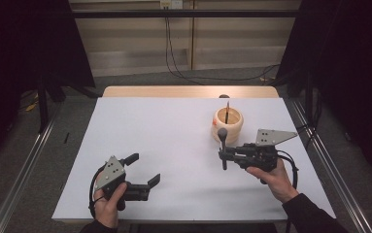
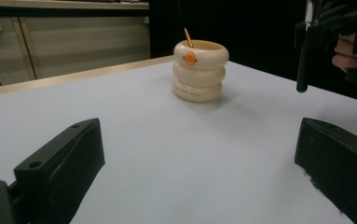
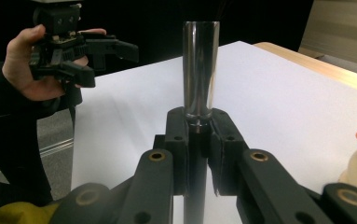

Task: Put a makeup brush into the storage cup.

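Note:
A cream holder (image 1: 227, 125) made of stacked rings stands upright at the table's right-centre, with a thin orange pencil (image 1: 227, 111) sticking out of it. My right gripper (image 1: 224, 154) is shut on a dark pen (image 1: 223, 141), held upright just in front of the holder. In the right gripper view the jaws of that gripper (image 3: 198, 135) clamp the pen's glossy barrel (image 3: 200, 70). My left gripper (image 1: 145, 168) stands open near the front left, with nothing between its fingers. The left gripper view looks across its wide jaws (image 2: 202, 144) to the holder (image 2: 199, 77) and the pen (image 2: 302, 65).
The white tabletop (image 1: 164, 126) has a wooden strip along its far edge (image 1: 188, 91). Metal rails (image 1: 23, 170) run down both sides, with dark curtains beyond. Cables (image 1: 174, 53) hang down the back wall. In the right gripper view, a hand holds the left gripper (image 3: 108, 64) farther off.

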`<state>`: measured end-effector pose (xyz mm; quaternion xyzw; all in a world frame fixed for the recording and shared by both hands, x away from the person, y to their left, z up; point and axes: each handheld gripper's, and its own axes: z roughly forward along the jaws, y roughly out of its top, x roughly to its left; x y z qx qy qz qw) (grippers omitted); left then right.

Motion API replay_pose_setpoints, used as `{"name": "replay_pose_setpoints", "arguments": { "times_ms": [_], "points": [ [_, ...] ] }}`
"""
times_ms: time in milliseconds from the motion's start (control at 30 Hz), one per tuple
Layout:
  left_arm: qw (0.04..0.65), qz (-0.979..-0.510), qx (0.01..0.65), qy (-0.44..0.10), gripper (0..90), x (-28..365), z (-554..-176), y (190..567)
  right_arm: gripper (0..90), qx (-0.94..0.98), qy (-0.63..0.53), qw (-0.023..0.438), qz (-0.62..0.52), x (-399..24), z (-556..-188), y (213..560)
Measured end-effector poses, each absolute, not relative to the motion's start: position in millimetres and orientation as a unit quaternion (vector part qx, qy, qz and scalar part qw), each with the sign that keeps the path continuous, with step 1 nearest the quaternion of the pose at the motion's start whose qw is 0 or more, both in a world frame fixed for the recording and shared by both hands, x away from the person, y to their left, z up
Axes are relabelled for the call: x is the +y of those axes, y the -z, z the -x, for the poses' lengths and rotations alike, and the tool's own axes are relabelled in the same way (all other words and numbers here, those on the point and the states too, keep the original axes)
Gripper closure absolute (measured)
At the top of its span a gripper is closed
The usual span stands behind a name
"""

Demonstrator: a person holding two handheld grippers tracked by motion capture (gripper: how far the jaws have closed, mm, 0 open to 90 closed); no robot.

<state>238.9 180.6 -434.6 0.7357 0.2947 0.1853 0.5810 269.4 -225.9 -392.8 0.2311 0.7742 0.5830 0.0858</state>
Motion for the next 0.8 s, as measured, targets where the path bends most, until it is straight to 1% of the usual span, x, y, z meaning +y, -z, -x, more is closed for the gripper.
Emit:
{"name": "replay_pose_setpoints", "arguments": {
  "times_ms": [100,133,200,267,400,533,600,700,800],
  "points": [
    [0.573,-0.742,0.293,-0.189,2.5,179.7,-239.4,435.5,79.2,0.773,-0.581,0.092,-0.237,-227.5,-270.4,391.7],
    [0.579,-0.734,0.299,-0.193,2.9,179.2,-238.8,435.7,79.2,0.772,-0.583,0.090,-0.237,-227.6,-271.0,391.7],
    [0.578,-0.738,0.295,-0.185,2.5,182.7,-240.7,435.9,79.2,0.770,-0.585,0.092,-0.238,-229.0,-272.3,390.5],
    [0.581,-0.730,0.311,-0.182,2.5,183.5,-241.1,437.1,79.2,0.766,-0.590,0.094,-0.236,-230.5,-274.4,387.8],
    [0.580,-0.730,0.314,-0.182,2.2,184.6,-242.9,438.0,79.2,0.764,-0.591,0.105,-0.237,-232.1,-279.2,381.2],
    [0.575,-0.735,0.309,-0.184,1.5,184.0,-244.5,438.5,79.2,0.757,-0.595,0.113,-0.245,-233.2,-289.6,377.7],
    [0.581,-0.727,0.319,-0.180,1.2,183.3,-244.7,438.8,79.2,0.754,-0.596,0.118,-0.250,-233.9,-295.2,376.8],
    [0.581,-0.727,0.320,-0.178,1.2,183.9,-245.2,439.4,79.2,0.751,-0.599,0.123,-0.250,-234.8,-301.0,373.3],
    [0.579,-0.730,0.319,-0.173,1.1,184.1,-244.3,439.7,79.2,0.744,-0.604,0.133,-0.251,-237.4,-305.7,364.0]
  ]
}}
